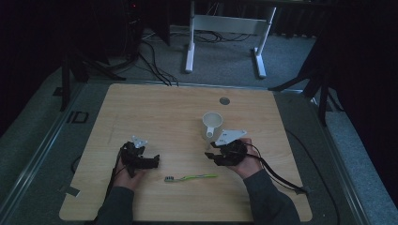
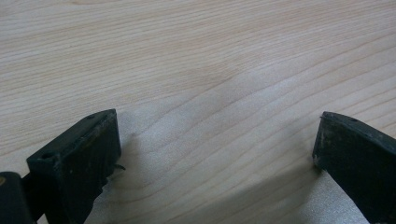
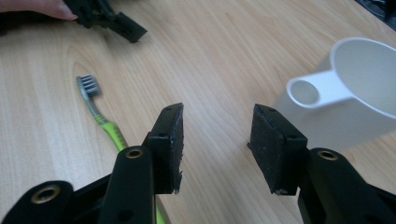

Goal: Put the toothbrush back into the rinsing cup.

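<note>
Jaws first: the right gripper (image 3: pixel 215 140) is sitting with its two black padded jaws parted about halfway and nothing between them, just bare wood. The left gripper (image 2: pixel 215 158) is spread wide over the light wooden table (image 2: pixel 187 56), also holding nothing.

Going outward from the right gripper in its own view, the green-and-grey plastic toothbrush (image 3: pixel 100 119) is lying at about 9 to 10 o'clock of the jaws, flat on the table, bristle head pointing away toward 11 and the handle running back under the left jaw. So its long axis is lying roughly along the gripper's reach, not across it, which I'd guess means the hand is needing a twist before pinching. The white plastic cup with a looped handle (image 3: pixel 348 100) is standing upright at 2 o'clock, handle pointing toward the jaws, close by but not touching.

In the high view the toothbrush (image 1: pixel 190 177) is lying left to right between both hands, bristles toward the left gripper (image 1: pixel 152 161), tail end toward the right gripper (image 1: pixel 213 152). Both look about equally near. The cup (image 1: pixel 212 124) is just off the right gripper at 12.

No brand names or readable writing anywhere on these things.
</note>
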### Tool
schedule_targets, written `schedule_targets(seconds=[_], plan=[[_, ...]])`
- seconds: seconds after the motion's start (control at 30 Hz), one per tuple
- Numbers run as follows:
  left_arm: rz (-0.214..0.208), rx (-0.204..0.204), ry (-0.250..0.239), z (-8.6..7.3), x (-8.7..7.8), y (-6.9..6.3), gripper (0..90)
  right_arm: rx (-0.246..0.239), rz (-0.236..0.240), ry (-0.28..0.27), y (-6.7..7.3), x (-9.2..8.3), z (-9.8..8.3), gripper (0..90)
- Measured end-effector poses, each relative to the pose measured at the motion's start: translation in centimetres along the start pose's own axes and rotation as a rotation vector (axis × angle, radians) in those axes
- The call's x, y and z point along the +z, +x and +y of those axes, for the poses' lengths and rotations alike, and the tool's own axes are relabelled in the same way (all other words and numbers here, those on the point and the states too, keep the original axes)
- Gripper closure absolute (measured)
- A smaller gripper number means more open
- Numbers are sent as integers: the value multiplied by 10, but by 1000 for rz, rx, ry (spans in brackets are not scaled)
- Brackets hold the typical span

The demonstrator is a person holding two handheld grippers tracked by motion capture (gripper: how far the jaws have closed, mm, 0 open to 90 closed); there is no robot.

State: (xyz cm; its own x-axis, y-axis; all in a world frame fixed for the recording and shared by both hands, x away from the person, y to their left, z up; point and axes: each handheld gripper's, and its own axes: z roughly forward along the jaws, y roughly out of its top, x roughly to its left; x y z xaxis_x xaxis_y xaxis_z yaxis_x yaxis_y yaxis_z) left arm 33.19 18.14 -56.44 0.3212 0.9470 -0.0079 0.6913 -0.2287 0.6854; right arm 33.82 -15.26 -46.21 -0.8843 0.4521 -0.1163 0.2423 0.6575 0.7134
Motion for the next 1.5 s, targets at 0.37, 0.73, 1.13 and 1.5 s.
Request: schedule_targets(seconds=[0.37,0.73,1.13,1.5], plan=[[0,0,1,0,0,0,18,-60,76,26,6,8,19,562],[-1,0,1,0,0,0,18,-125,148,86,14,18,39,592],[0,0,1,0,0,0,18,-183,213,142,22,27,52,622],[0,0,0,0,0,0,18,-245,280,214,34,48,57,654]])
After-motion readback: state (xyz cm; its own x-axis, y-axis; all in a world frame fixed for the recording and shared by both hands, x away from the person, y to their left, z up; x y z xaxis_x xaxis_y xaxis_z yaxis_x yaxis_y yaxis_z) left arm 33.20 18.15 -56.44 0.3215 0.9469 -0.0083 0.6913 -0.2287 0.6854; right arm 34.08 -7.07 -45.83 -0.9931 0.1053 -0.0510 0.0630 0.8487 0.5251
